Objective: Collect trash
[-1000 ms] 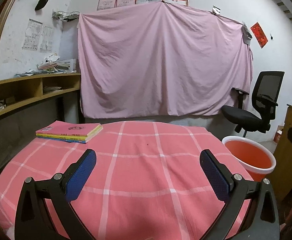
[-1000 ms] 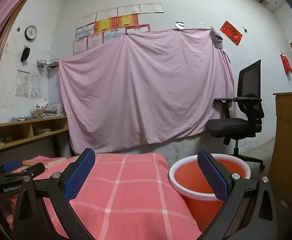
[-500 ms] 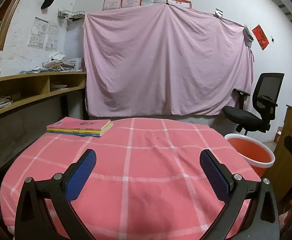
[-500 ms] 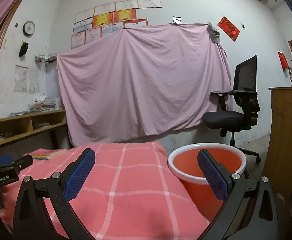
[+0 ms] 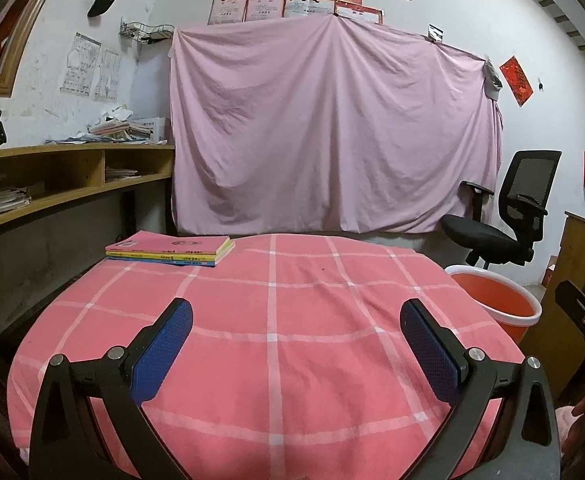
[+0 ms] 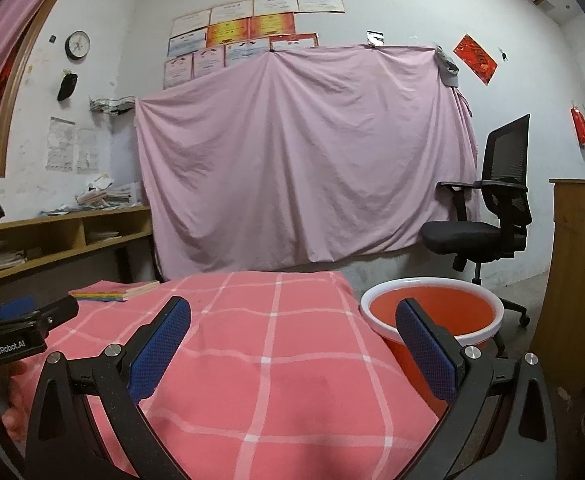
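Risk: no trash shows on the cloth (image 5: 276, 340), so a grab could pinch fabric or disturb the books (image 5: 170, 250) at 11 o'clock. The bucket (image 6: 432, 312), the likely trash bin, stands off the table's edge at 2 o'clock. Left gripper (image 5: 295, 332) and right gripper (image 6: 292, 328) are level over the near edge, pointing forward, both released wide and empty.

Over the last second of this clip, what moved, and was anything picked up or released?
Only the views shifted: the left gripper drew back and levelled, so the stack of pink and yellow books sits higher in its view; the right gripper tilted slightly. Nothing was grasped or released. Both grippers remain open and empty; the books, pink checked tablecloth and orange plastic bucket stayed put.
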Available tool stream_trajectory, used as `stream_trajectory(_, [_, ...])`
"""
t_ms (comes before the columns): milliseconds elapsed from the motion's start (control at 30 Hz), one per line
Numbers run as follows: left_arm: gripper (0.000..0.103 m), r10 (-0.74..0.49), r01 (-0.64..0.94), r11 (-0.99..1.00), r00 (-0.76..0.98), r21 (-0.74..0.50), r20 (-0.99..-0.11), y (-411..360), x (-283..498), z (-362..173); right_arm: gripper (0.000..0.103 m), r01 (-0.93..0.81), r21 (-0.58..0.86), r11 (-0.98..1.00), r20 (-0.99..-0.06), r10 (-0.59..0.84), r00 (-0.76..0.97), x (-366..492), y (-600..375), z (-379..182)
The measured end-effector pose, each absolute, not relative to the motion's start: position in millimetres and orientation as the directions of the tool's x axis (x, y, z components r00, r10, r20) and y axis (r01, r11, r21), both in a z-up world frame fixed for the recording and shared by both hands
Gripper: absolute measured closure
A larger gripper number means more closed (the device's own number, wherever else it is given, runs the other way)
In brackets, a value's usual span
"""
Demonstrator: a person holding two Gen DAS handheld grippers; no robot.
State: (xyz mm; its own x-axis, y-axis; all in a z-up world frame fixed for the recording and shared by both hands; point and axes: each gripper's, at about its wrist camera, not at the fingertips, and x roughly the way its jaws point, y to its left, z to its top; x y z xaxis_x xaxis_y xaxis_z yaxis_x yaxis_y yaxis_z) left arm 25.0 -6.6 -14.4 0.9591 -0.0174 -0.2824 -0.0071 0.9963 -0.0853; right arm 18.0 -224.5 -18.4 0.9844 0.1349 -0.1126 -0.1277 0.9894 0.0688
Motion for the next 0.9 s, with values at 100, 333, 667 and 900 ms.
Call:
stream_trajectory(100, [0.001,-0.016,-0.011,0.996,0.958,-0.092,-0.287,-3.6,18.7,-16.3,0.000,-0.127,0.067,0.990,-0.118,0.134,0.984,15.3,-222.5,-20.0])
stream_trajectory(333, [0.001,-0.016,-0.015,0.994,0.959,-0.107,-0.281,-1.2,9.0,-19.7,0.000,-0.129,0.106,0.986,-0.130,0.143,0.981,13.2,-224.2,-23.9])
stream_trajectory(667, [0.001,-0.011,-0.022,0.994,0.958,-0.111,-0.288,-0.5,7.9,-20.8,0.000,-0.146,0.045,0.988,-0.188,0.152,0.970,21.6,-213.6,-34.0])
stream_trajectory(900, [0.001,0.000,-0.028,0.995,0.956,-0.091,-0.292,-3.5,9.3,-23.7,0.000,-0.155,0.031,0.988,-0.204,0.158,0.966,22.7,-212.1,-38.1])
